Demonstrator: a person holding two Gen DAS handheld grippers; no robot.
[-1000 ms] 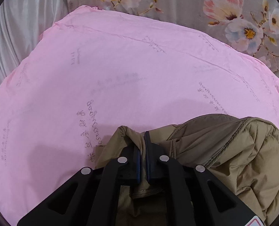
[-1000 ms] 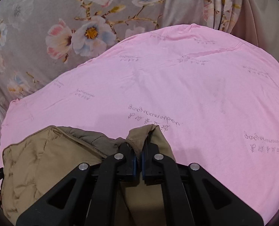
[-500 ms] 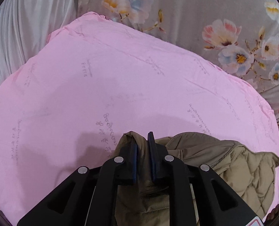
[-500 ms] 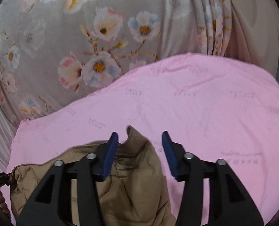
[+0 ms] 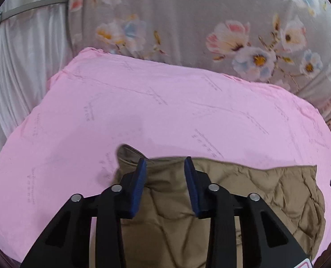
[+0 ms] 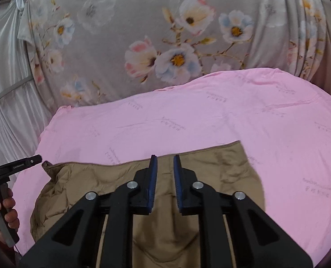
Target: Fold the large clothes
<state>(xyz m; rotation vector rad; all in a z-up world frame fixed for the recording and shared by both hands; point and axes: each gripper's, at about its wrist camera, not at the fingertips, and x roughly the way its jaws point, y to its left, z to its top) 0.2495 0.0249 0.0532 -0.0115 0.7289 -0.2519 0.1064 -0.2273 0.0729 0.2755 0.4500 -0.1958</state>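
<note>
Pink sheet (image 5: 165, 116), one jacket (image 5: 243, 192)

The jacket (image 5: 243, 192) is matt tan cloth, quilted and puffy, creased along its stitched seams. Beneath it lies a soft pink sheet (image 5: 165, 111) — matt cotton-like cloth with faint printed lettering. At twelve o'clock hangs a smooth grey floral curtain (image 6: 165, 33). The left tongs (image 5: 165, 167) and right tongs (image 6: 165, 158) are matt black plastic with blue rubbery pads (image 5: 141, 187) and shiny metal rivets.
</note>
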